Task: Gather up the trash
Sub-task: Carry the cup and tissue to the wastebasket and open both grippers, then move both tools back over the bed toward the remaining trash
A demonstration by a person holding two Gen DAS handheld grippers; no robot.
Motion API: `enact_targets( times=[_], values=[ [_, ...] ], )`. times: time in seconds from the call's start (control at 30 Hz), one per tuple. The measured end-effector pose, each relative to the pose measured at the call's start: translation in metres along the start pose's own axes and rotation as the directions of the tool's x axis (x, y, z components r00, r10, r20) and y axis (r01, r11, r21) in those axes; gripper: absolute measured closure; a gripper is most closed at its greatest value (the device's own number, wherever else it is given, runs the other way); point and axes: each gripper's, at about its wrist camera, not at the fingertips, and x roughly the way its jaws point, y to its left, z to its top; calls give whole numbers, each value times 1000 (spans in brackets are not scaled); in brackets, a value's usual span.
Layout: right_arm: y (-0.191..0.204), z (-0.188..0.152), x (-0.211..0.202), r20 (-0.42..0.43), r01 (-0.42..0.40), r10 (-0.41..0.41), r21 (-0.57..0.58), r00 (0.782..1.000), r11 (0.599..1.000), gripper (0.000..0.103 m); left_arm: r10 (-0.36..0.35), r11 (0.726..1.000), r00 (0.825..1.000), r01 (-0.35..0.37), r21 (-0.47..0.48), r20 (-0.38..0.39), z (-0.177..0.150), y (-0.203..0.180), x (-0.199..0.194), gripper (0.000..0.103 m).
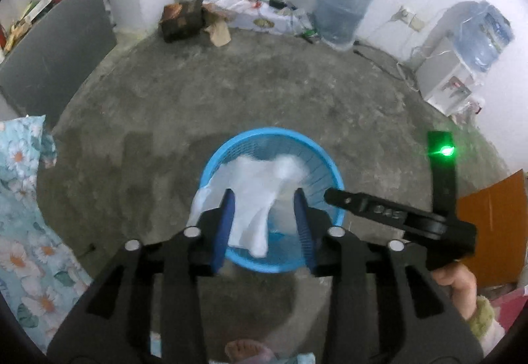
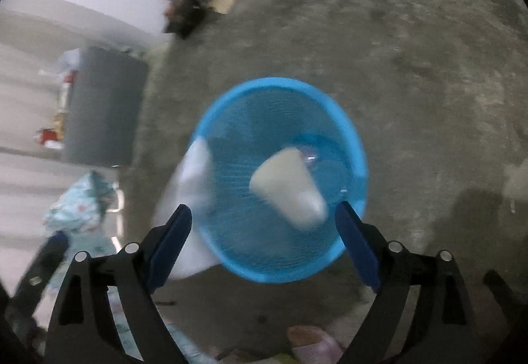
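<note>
A blue mesh basket (image 1: pixel 274 132) stands on the concrete floor. In the left wrist view my left gripper (image 1: pixel 264 192) is over it, jaws partly apart. A crumpled white plastic bag (image 1: pixel 250 215) hangs loose between the fingers and over the basket's near rim. A black finger (image 1: pixel 363 207) of the right gripper reaches in from the right. In the right wrist view my right gripper (image 2: pixel 264 207) is wide open above the basket (image 2: pixel 280 81). A blurred white paper cup (image 2: pixel 290 189) lies tilted inside, clear of both pads. The white bag (image 2: pixel 191 185) drapes over the left rim.
Along the far wall are a big water jug (image 1: pixel 343 0), a white water dispenser (image 1: pixel 455 73), boxes and bags (image 1: pixel 184 20). A grey board (image 1: pixel 56 50) and floral cloth (image 1: pixel 19 199) lie left, an orange board (image 1: pixel 495 225) right. A bare foot (image 1: pixel 247 350) is below.
</note>
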Motion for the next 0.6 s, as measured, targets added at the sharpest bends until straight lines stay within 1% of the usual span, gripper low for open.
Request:
enact_targets(
  times=[0.07,0.13,0.2,0.3,0.33,0.37,0.4,0.53,0.6],
  values=[
    [-4,-2,-5,30,-9,9,3,1000,1000,17,-16,1000,1000,16,2,-9,-1,-6,-2,68],
    [-6,-8,-18,73,-30,30,5,997,1000,17,-35,999,999,34,21,8,-2,-11,-14,65],
    [-6,-13,-27,101,-42,42,0,994,999,17,-37,998,999,36,42,35,-1,-18,-32,60],
    [-3,-29,-51,154,-59,62,-20,986,998,17,-62,998,996,59,39,70,-2,-24,-67,57],
    [3,-38,-62,175,-64,69,-33,982,997,17,-72,997,994,69,39,84,-3,-27,-81,56],
    [6,-44,-72,190,-68,75,-43,979,997,17,-80,996,992,76,41,101,-5,-29,-95,53],
    [13,-53,-83,209,-75,86,-61,974,995,17,-81,996,989,76,47,122,-7,-31,-114,47],
    [41,-83,-124,271,-94,129,-140,954,986,17,-80,995,975,65,74,207,-24,-32,-189,37],
    [58,-102,-148,296,-103,157,-190,942,976,16,-81,994,967,61,86,242,-37,-31,-230,31]
  ],
)
